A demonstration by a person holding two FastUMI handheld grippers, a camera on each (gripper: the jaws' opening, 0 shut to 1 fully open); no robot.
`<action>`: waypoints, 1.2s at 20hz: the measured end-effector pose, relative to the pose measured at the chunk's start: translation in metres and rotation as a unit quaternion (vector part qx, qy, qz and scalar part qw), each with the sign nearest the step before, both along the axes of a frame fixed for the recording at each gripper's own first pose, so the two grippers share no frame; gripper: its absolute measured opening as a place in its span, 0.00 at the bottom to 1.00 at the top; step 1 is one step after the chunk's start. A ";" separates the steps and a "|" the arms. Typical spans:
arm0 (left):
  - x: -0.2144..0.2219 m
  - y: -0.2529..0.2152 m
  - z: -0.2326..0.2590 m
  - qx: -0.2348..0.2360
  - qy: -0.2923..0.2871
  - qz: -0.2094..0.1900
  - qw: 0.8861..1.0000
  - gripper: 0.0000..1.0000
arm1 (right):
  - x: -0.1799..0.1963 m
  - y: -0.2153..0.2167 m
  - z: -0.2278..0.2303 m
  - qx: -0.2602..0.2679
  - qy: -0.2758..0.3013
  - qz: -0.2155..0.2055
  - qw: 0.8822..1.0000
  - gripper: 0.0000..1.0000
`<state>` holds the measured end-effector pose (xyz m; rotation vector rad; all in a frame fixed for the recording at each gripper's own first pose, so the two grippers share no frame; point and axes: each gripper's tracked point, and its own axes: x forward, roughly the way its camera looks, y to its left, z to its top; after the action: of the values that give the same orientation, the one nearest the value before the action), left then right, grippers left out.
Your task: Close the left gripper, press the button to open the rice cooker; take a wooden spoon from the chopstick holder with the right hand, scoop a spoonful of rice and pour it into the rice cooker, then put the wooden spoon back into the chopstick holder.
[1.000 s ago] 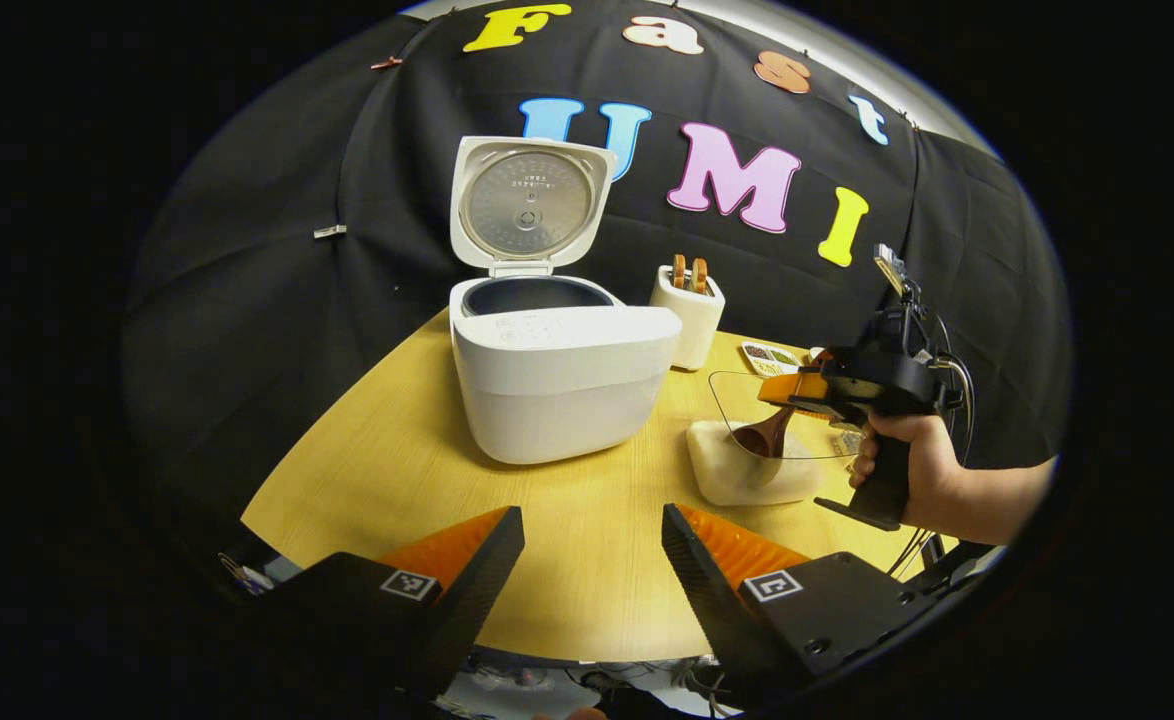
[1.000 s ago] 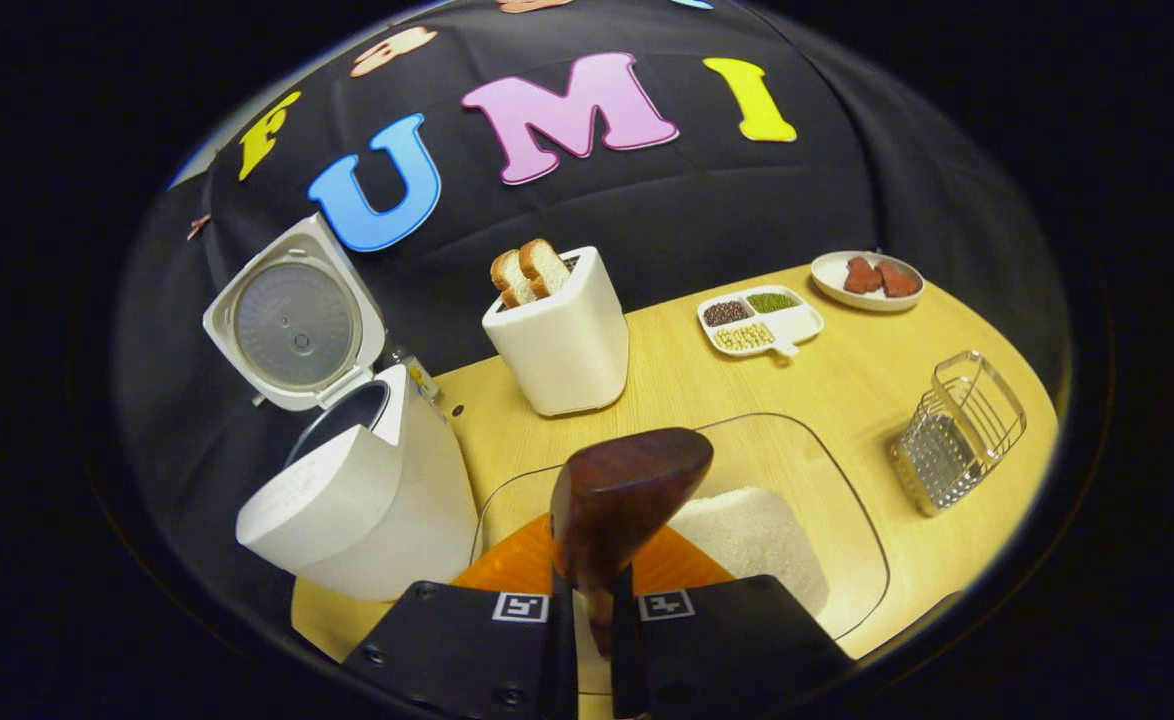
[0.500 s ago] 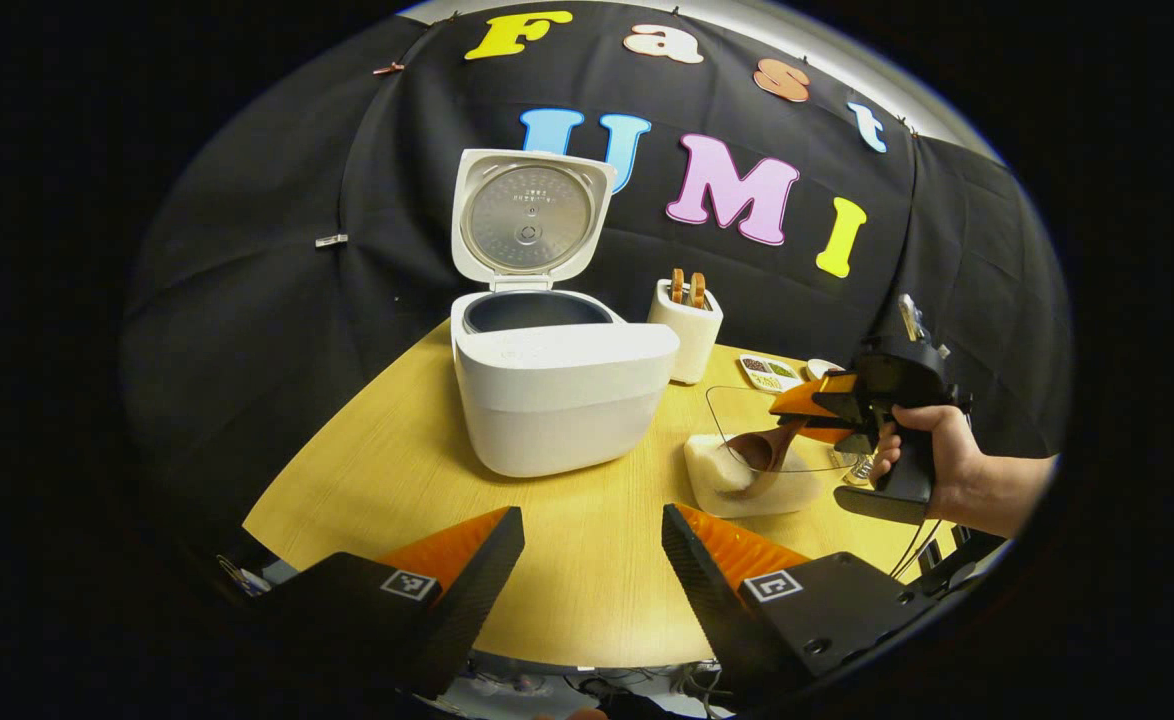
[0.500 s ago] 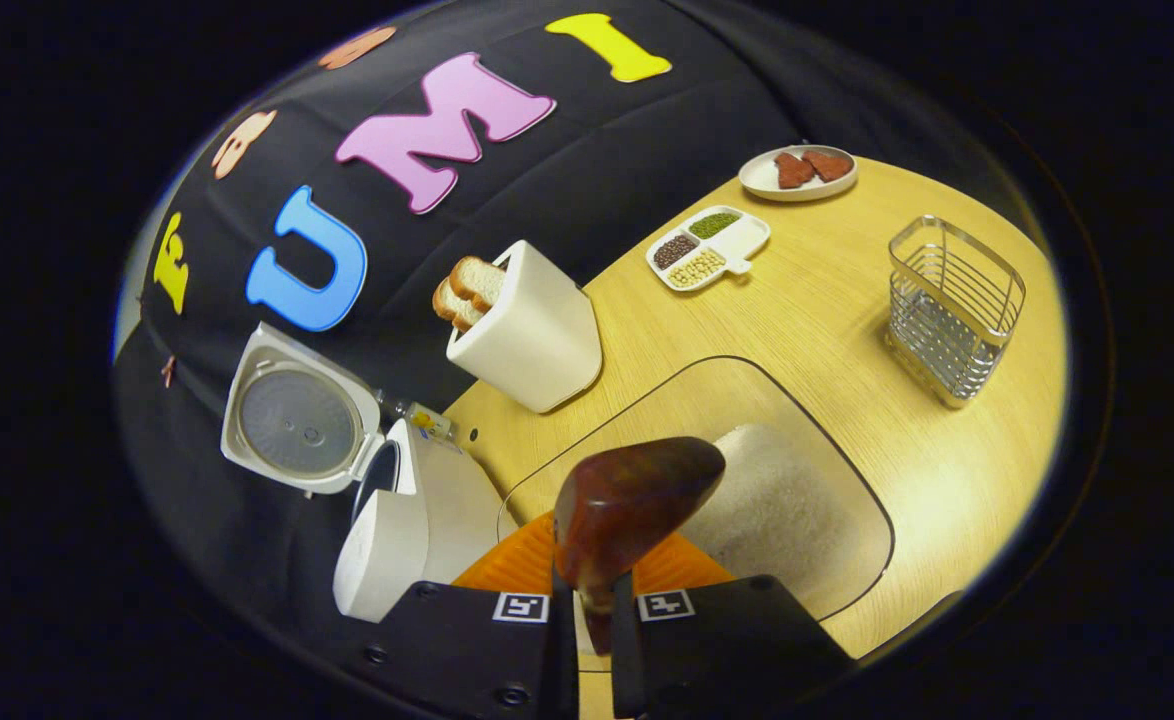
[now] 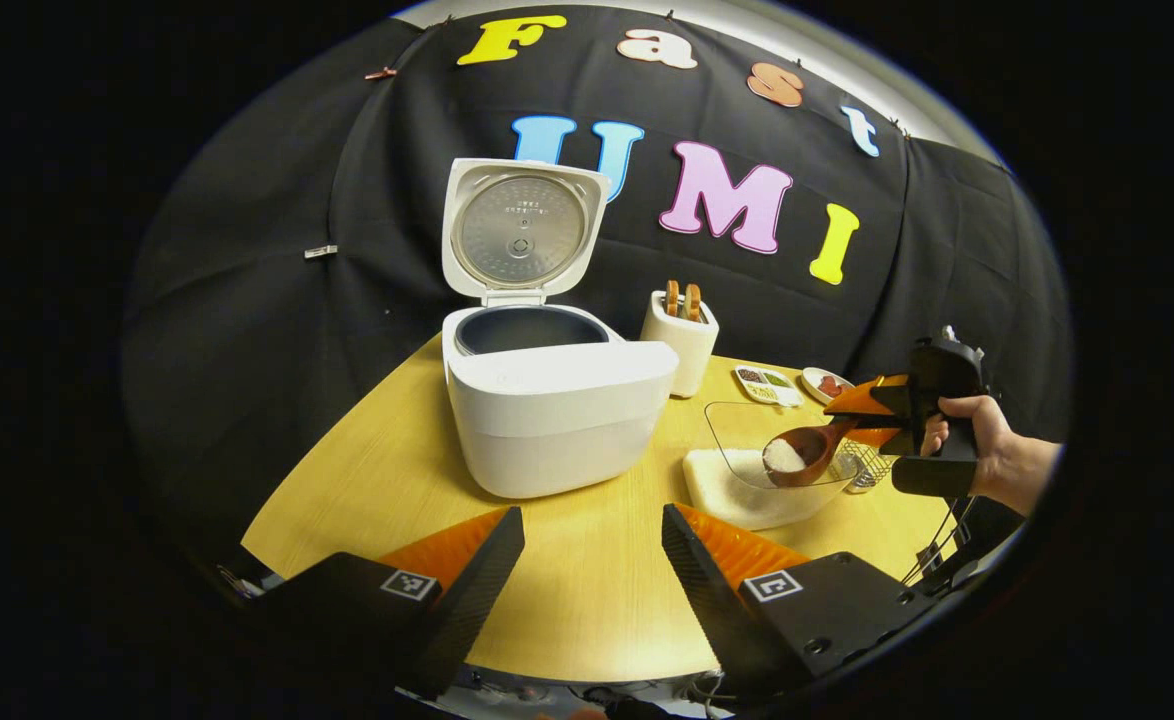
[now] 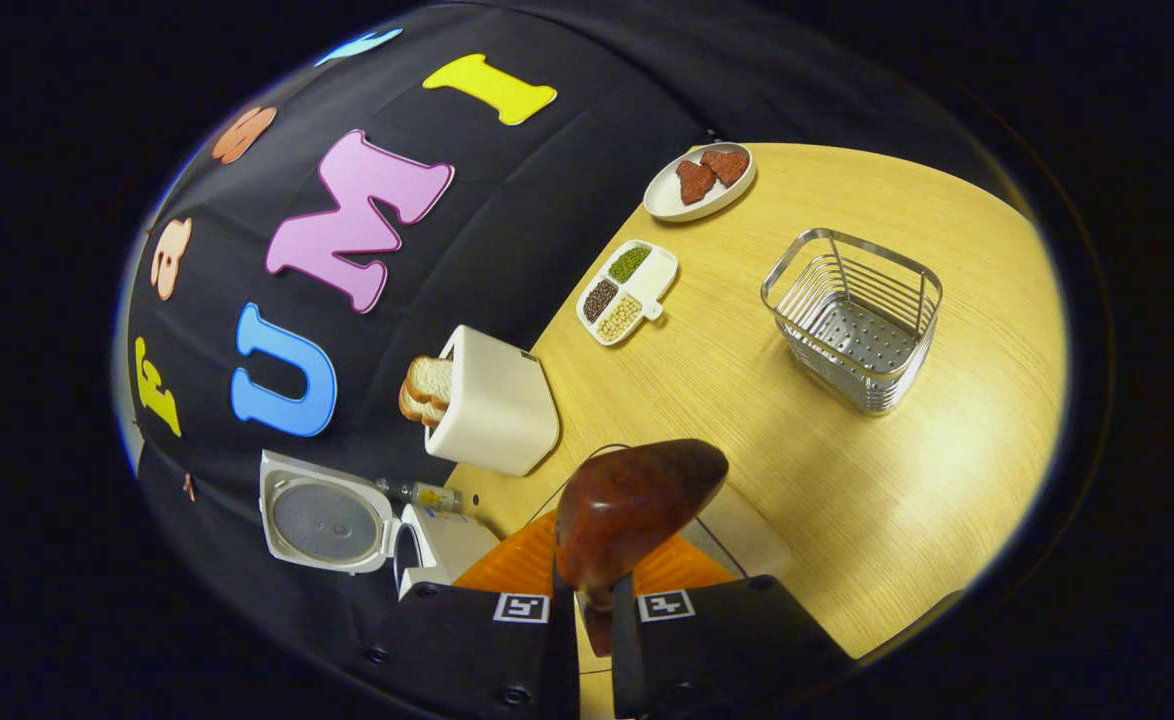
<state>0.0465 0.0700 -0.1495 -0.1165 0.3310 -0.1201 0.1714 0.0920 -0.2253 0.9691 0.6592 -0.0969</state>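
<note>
The white rice cooker (image 5: 557,400) stands with its lid (image 5: 517,228) up and its dark inner pot showing. My left gripper (image 5: 592,560) hovers open over the table's near edge, with nothing between its fingers. At the right, a hand holds my right gripper (image 5: 859,418), shut on the handle of the wooden spoon (image 5: 799,456). The spoon's bowl faces up with white rice in it, just above the glass rice container (image 5: 747,480). In the right gripper view the spoon's dark back (image 6: 637,495) rises from the shut gripper (image 6: 595,612). The wire chopstick holder (image 6: 852,315) stands without utensils.
A white toaster (image 5: 682,340) with bread slices stands behind the cooker. A divided dish of beans (image 6: 627,292) and a plate with red pieces (image 6: 699,180) lie near the wall. The wooden table (image 5: 377,460) has bare room left of and before the cooker.
The right gripper rolled and pulled back to the right, bringing the spoon out of the rice heap bowl-up with rice in it. The left gripper stayed open, barely moving.
</note>
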 end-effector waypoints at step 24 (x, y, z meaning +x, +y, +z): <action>0.013 0.047 0.019 -0.005 -0.020 0.051 0.998 0.96 | 0.095 0.126 0.144 0.133 -0.050 0.057 0.988 0.17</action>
<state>0.0600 0.1174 -0.1307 -0.1415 0.2845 -0.0222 0.2661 0.2181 -0.0810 1.1829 0.6439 0.1433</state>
